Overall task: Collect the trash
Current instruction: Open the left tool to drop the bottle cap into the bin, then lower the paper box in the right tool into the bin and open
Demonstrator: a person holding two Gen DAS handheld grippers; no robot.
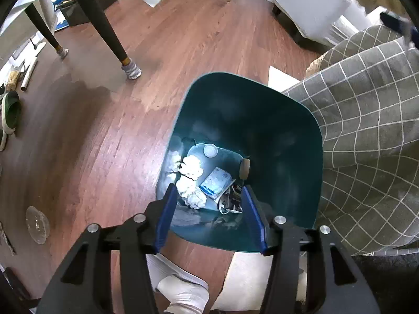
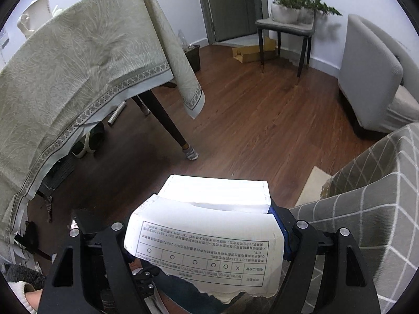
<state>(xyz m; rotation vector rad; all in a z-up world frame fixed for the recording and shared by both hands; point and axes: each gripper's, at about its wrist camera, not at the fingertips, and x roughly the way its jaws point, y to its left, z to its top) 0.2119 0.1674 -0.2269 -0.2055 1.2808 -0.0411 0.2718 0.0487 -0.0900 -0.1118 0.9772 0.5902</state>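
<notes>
1. Left tongs (image 1: 209,217) hanging open right over the teal bin (image 1: 288,136), nothing between the blue pads (image 1: 167,217).
2. Down inside: crumpled tissues (image 1: 191,178), a blue-white packet (image 1: 216,183), a round white lid (image 1: 210,151).
3. Checked grey cloth (image 1: 366,130) just beside the bin, wooden floor (image 1: 117,130) all around.

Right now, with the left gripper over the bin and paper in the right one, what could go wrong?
1. The torn printed paper in the right gripper is broad and floppy; dropped off-centre, it may catch the teal bin rim and fall on the floor.
2. The checked cloth hangs against the bin's edge and could snag the gripper.
3. The open left gripper hangs over the bin; the right may bump it.
</notes>
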